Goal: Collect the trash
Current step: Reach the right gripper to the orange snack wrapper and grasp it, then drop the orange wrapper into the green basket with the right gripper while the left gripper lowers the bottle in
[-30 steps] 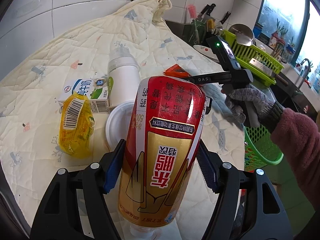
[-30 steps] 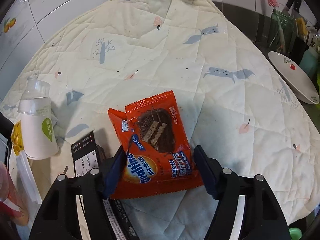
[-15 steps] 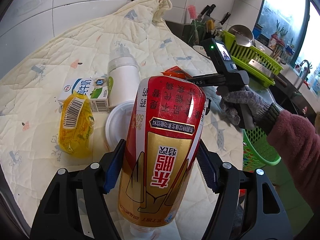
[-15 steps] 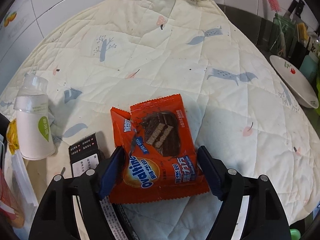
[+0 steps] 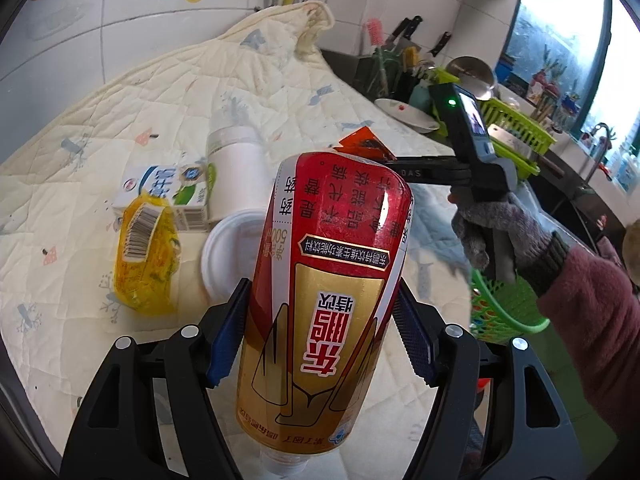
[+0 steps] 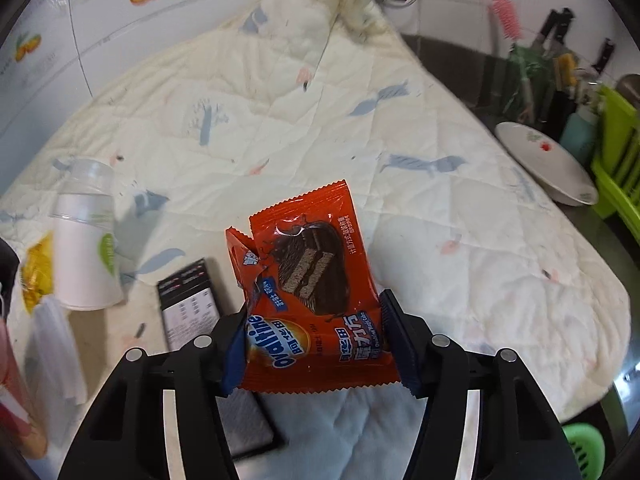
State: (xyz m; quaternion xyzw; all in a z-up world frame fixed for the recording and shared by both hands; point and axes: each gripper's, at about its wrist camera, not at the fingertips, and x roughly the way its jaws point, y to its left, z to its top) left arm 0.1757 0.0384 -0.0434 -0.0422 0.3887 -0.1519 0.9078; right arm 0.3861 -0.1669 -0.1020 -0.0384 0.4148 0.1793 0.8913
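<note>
The orange snack wrapper (image 6: 308,300) sits at lower centre of the right wrist view, glossy, printed with a chocolate wafer picture and blue-and-white lettering, its upper left corner torn into a loose flap. The right gripper (image 6: 316,344) has it pinched between its 2 blue pads; the jaws have just been closing, and the wrapper's sides now buckle inward where half a second ago it lay flat on the quilted cloth (image 6: 280,120) with the pads standing off it. It also looks lifted, its top edge raised clear of the cloth. In the left wrist view the red and gold bottle (image 5: 324,292) fills the centre of the frame, cap end toward the camera, label text upside down, clamped at mid-body by the left gripper (image 5: 320,332), whose jaws stand fairly wide around it, unchanged from the earlier frame. At centre right of that view the gloved right hand (image 5: 500,240) with its tool sits higher than before, the wrapper's orange tip peeking above the bottle. On the cloth at left lie a yellow packet (image 5: 146,256), a milk carton (image 5: 168,188), a white cup (image 5: 236,176) and a white lid (image 5: 228,256); a green basket (image 5: 508,312) hangs at the right edge.
</note>
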